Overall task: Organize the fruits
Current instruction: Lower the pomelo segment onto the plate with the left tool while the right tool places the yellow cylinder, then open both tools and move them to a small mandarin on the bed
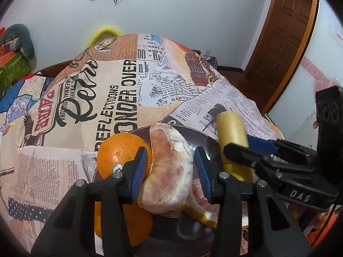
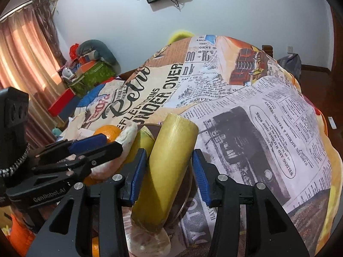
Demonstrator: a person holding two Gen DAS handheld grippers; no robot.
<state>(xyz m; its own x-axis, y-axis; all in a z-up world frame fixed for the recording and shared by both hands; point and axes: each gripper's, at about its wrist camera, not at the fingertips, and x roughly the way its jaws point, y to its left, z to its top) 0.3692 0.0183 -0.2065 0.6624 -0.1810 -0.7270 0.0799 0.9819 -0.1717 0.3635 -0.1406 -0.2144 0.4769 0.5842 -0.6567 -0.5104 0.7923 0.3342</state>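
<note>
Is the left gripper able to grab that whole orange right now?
Probably not straight away. The left gripper is open around the peeled pomelo segment, which fills the gap between its fingers. The orange sits just outside its left finger on the dark plate, so it would need to shift sideways.

Tablecloth (image 1: 120, 98), newspaper-collage print:
- Large black script "Petrus", far left of centre.
- Block capitals "REFLECTIOONS" and "ONDER OVER", cut off, centre.
- Red "PADRE" lettering, left.
- "HARVEY" heading, far centre; small newsprint around it unreadable.
- Oval advertisement (image 2: 276, 143), right: "WELDING AND MACHINE SHOP WORK".

Right gripper (image 1: 276, 152), seen from the left wrist view: "DAS" in white on its black body.

Left gripper (image 2: 94, 147), seen from the right wrist view: "GenRobot.AI" on its black body.
</note>
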